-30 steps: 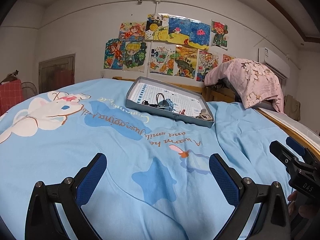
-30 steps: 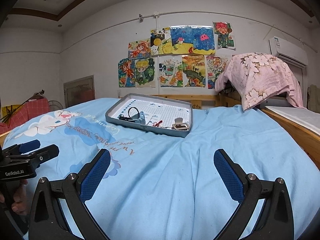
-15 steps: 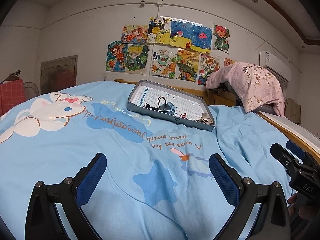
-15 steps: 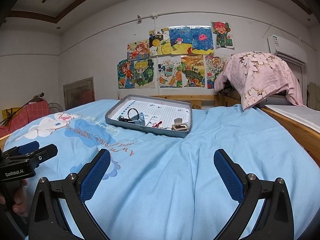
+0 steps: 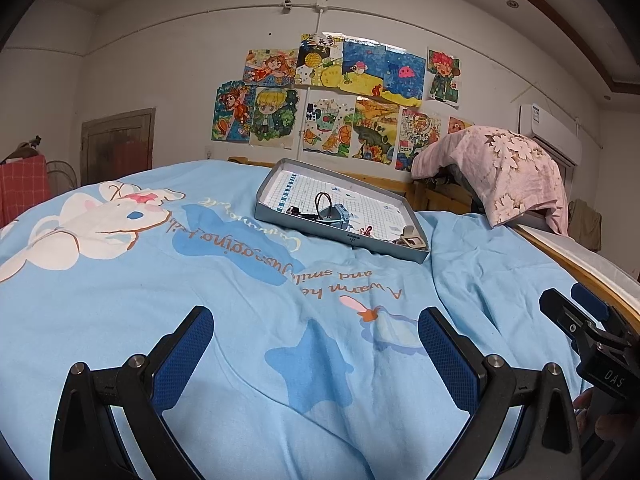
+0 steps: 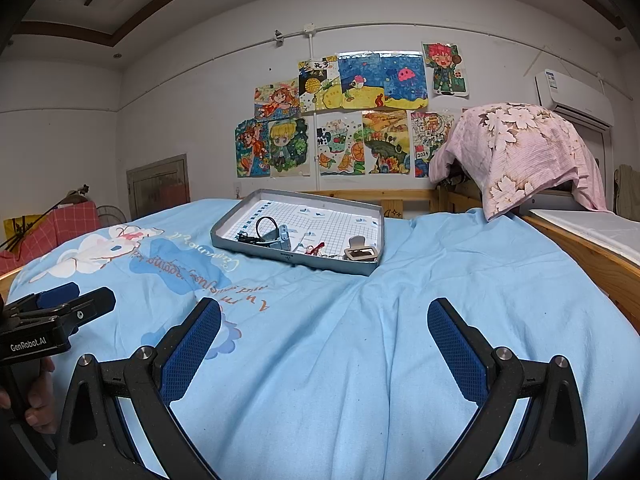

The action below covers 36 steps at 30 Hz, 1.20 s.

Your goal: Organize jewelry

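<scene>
**A:** Where is the jewelry?

**B:** It lies in a shallow grey tray (image 6: 362,270) with a white grid-patterned floor, resting on a bed under a light blue quilt (image 6: 360,340). The tray sits well ahead of both grippers, toward the far side of the bed, near the wooden headboard (image 6: 404,200).

**A:** What is in the tray?

**B:** Toward its near left, a dark cord loop (image 6: 267,226) stands beside a small grey-blue case (image 6: 280,240). Near the middle are tiny red pieces (image 6: 316,248), too small to identify. At the near right corner lies a pale hair clip (image 6: 362,250). The far half of the tray shows only small paper tags.

**A:** And the grippers?

**B:** The right gripper (image 6: 324,344) hovers low over the quilt, jaws spread wide with nothing between them; the tray is ahead and slightly left of it. The left gripper (image 5: 316,348) is likewise wide apart and holds nothing, with the tray ahead and slightly right.

**A:** Anything else around?

**B:** A white rabbit print (image 5: 96,220) decorates the quilt at left. Colourful drawings (image 6: 344,120) cover the wall behind, and a pink floral cloth (image 6: 520,152) is draped at right, below an air conditioner (image 6: 572,98).
</scene>
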Each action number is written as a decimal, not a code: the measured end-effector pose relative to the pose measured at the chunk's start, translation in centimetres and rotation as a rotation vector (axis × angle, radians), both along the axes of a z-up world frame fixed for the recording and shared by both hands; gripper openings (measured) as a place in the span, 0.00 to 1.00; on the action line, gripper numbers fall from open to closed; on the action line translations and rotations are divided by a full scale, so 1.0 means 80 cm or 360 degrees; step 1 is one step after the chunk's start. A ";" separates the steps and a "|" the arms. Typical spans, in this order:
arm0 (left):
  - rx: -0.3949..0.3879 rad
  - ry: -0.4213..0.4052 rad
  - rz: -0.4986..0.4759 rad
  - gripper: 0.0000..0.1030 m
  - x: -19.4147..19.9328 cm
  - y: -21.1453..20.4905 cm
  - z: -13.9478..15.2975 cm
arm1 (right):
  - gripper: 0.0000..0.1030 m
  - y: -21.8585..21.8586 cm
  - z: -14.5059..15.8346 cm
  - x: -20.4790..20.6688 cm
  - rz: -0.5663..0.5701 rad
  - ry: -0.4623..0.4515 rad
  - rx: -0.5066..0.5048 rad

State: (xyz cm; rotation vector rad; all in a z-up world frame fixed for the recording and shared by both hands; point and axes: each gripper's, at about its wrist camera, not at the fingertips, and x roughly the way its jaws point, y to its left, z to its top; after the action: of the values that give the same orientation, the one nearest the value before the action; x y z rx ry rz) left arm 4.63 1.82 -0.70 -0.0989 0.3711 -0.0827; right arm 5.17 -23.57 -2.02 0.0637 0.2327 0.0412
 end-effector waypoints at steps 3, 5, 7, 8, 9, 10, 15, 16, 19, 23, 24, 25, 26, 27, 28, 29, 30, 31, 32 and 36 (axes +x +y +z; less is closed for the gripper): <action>0.0003 -0.0001 -0.0001 1.00 0.000 0.000 0.000 | 0.99 0.000 0.000 0.000 -0.0001 0.0000 0.0001; 0.0001 -0.0001 -0.0001 1.00 0.000 0.000 0.000 | 0.99 0.000 0.000 0.000 -0.0001 -0.0001 0.0002; -0.0001 -0.0002 0.0000 1.00 0.000 0.000 0.000 | 0.99 0.000 0.000 0.000 -0.0001 -0.0001 0.0002; -0.0002 -0.0002 0.0001 1.00 0.000 0.000 0.000 | 0.99 0.000 0.000 -0.001 -0.0001 -0.0003 0.0003; -0.0001 -0.0002 0.0002 1.00 0.000 0.000 0.000 | 0.99 0.001 0.001 -0.001 -0.0002 -0.0006 0.0004; -0.0001 -0.0001 0.0001 1.00 0.000 0.000 0.000 | 0.99 0.002 0.002 -0.001 -0.0002 -0.0008 0.0004; -0.0001 -0.0002 0.0000 1.00 0.000 0.000 -0.001 | 0.99 0.003 0.002 -0.002 -0.0003 -0.0009 0.0005; 0.0000 -0.0002 0.0001 1.00 0.000 0.000 0.000 | 0.99 0.004 0.002 -0.002 -0.0003 -0.0008 0.0005; -0.0003 -0.0002 0.0000 1.00 0.000 0.000 -0.001 | 0.99 0.004 0.002 -0.002 -0.0003 -0.0010 0.0005; -0.0004 -0.0002 0.0001 1.00 0.000 0.000 -0.001 | 0.99 0.003 0.002 -0.002 -0.0004 -0.0009 0.0006; -0.0003 -0.0002 0.0001 1.00 0.000 0.000 -0.001 | 0.99 0.003 0.001 -0.002 -0.0004 -0.0009 0.0006; -0.0002 -0.0002 0.0001 1.00 0.000 0.000 -0.001 | 0.99 0.003 0.002 -0.002 -0.0004 -0.0010 0.0006; -0.0003 -0.0003 -0.0001 1.00 0.000 0.000 -0.001 | 0.99 0.004 0.002 -0.002 -0.0003 -0.0009 0.0006; -0.0003 -0.0003 0.0000 1.00 0.000 0.000 -0.001 | 0.99 0.003 0.001 -0.002 -0.0004 -0.0009 0.0006; -0.0001 -0.0005 0.0000 1.00 0.000 0.000 -0.001 | 0.99 0.004 0.002 -0.002 -0.0003 -0.0008 0.0005; -0.0001 -0.0005 -0.0001 1.00 0.000 0.000 -0.001 | 0.99 0.004 0.002 -0.002 -0.0004 -0.0010 0.0006; -0.0002 -0.0003 0.0000 1.00 0.000 0.000 -0.001 | 0.99 0.004 0.002 -0.002 -0.0004 -0.0011 0.0006; 0.0000 -0.0004 0.0000 1.00 0.000 0.000 -0.001 | 0.99 0.004 0.001 -0.002 -0.0004 -0.0011 0.0007; -0.0002 -0.0004 0.0000 1.00 -0.001 0.000 -0.001 | 0.99 0.004 0.001 -0.002 -0.0005 -0.0010 0.0008; -0.0004 -0.0004 0.0002 1.00 -0.001 0.000 -0.002 | 0.99 0.004 0.001 -0.002 -0.0005 -0.0010 0.0007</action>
State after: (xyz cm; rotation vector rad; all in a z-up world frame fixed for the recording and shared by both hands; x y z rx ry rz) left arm 4.58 1.84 -0.84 -0.1016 0.3682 -0.0818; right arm 5.02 -23.28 -1.95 0.0683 0.2263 0.0391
